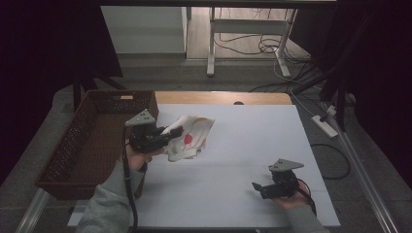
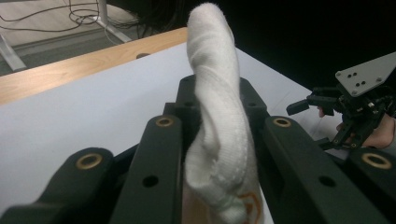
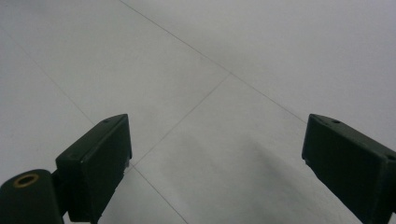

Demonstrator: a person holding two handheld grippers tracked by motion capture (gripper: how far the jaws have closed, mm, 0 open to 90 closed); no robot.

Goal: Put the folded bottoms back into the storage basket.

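1. The high view looks forward and down from above the person's side onto the whole white table (image 1: 252, 160).
2. The left gripper view sits close behind its jaws, facing across the table toward the right gripper (image 2: 327, 100), which the high view shares.
3. The right gripper view looks down, very near the table surface.

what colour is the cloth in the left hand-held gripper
White cloth with red and yellow-orange patches, best seen in the high view.

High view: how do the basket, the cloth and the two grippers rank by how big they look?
1. Basket, clearly largest.
2. Cloth.
3. Left gripper and right gripper: they look about alike, so no ranking between them.
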